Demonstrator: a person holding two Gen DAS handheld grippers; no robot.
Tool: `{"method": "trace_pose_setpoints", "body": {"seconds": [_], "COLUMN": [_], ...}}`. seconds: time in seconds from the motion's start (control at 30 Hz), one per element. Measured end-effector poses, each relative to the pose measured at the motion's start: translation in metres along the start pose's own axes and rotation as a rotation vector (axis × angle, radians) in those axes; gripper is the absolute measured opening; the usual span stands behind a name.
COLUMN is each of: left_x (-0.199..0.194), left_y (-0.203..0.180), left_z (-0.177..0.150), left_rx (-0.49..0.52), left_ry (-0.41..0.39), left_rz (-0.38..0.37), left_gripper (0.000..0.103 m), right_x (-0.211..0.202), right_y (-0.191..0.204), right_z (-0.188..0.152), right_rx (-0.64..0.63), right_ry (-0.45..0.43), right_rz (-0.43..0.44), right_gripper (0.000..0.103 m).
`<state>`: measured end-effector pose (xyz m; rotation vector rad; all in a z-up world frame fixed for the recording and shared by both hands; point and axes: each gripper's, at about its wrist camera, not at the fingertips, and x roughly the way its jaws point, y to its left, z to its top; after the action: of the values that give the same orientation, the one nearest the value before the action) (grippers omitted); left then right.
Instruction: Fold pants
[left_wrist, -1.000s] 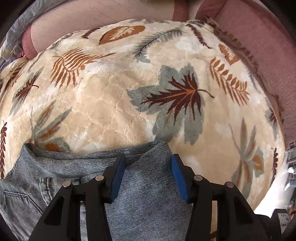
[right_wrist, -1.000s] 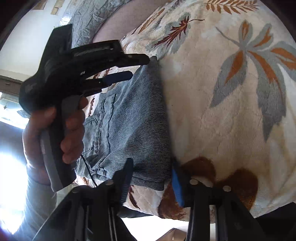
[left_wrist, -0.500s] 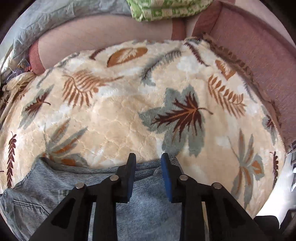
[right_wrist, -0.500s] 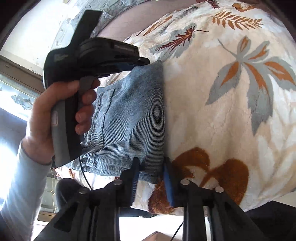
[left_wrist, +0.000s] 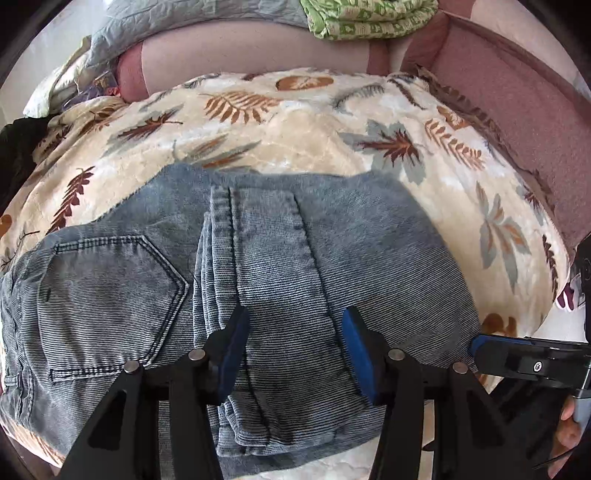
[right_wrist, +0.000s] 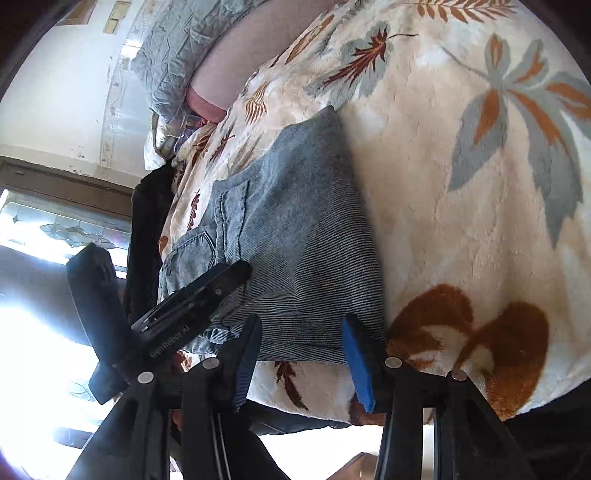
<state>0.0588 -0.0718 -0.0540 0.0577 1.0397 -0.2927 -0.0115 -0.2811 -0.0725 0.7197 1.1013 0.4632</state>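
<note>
Denim pants (left_wrist: 280, 258) folded, beneath parted fingers (left_wrist: 236, 354) — untouched

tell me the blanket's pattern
Cream blanket with rust and grey-blue leaves, clearest in the left wrist view.

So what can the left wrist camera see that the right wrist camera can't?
Only the left wrist view shows the folded green patterned cloth at the top and the pink sofa side.

Only the right wrist view shows the bright patterned-glass window, the white wall and the whole black left gripper over the jeans.

Both show the folded blue denim pants lying on the cream fleece blanket with leaf prints, the crumpled grey quilt, and the open blue-padded right gripper.
</note>
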Motion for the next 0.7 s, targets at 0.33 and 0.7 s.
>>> {"method": "trace_pose_setpoints", "body": {"seconds": [0.33,0.7], "left_x": [-0.009,-0.079], "left_y": [0.011,0.070], "left_z": [-0.040,-0.059], "left_rx": [-0.029,-0.257], "left_ry": [-0.038,-0.257], "left_rz": [-0.023,-0.091], "left_gripper": [0.053,0.055], "right_x": [0.031,0.060], "right_y": [0.034,0.035], "right_z": [0.097,0.117], "right_rx": [-0.058,-0.046], "right_ry": [-0.006,0.041], "right_rz": [0.026,-0.080], "right_gripper": [0.063,0.061]}}
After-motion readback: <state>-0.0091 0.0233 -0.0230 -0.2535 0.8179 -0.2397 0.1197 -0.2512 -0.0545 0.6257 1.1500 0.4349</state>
